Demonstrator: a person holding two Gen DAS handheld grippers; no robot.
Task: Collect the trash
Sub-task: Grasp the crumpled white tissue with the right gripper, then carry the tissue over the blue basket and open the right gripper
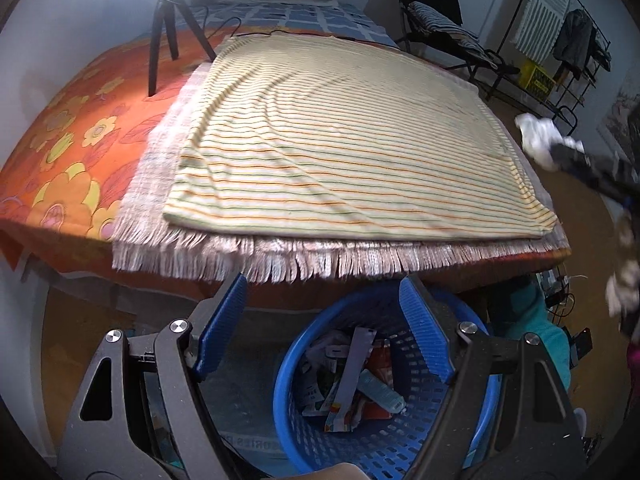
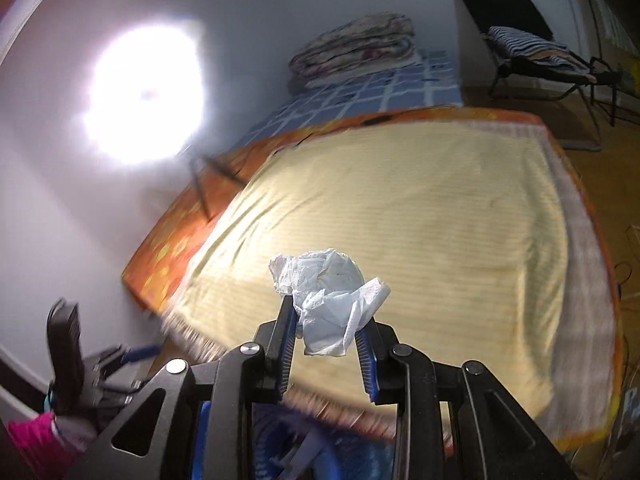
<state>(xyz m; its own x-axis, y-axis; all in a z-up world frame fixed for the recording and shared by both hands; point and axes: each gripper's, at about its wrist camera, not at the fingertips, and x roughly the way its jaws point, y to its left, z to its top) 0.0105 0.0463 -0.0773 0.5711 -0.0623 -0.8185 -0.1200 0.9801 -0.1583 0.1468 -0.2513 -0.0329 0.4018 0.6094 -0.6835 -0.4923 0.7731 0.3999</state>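
- One crumpled tissue (image 2: 328,300) sits pinched in the right gripper (image 2: 326,330), above the bed's (image 2: 420,208) front edge.
- Left gripper (image 1: 322,328) gapes empty over the basket (image 1: 288,376).
- Releasing early would likely drop it outside the basket.

You are seeing almost nothing readable here. Faint mirrored letters are showing on the plastic sheet (image 1: 244,440) at the bottom centre of the left view, too blurred to make out. The wrappers (image 1: 348,392) in the basket (image 1: 400,456) are showing print, too small to read. The right view is blurring everything.
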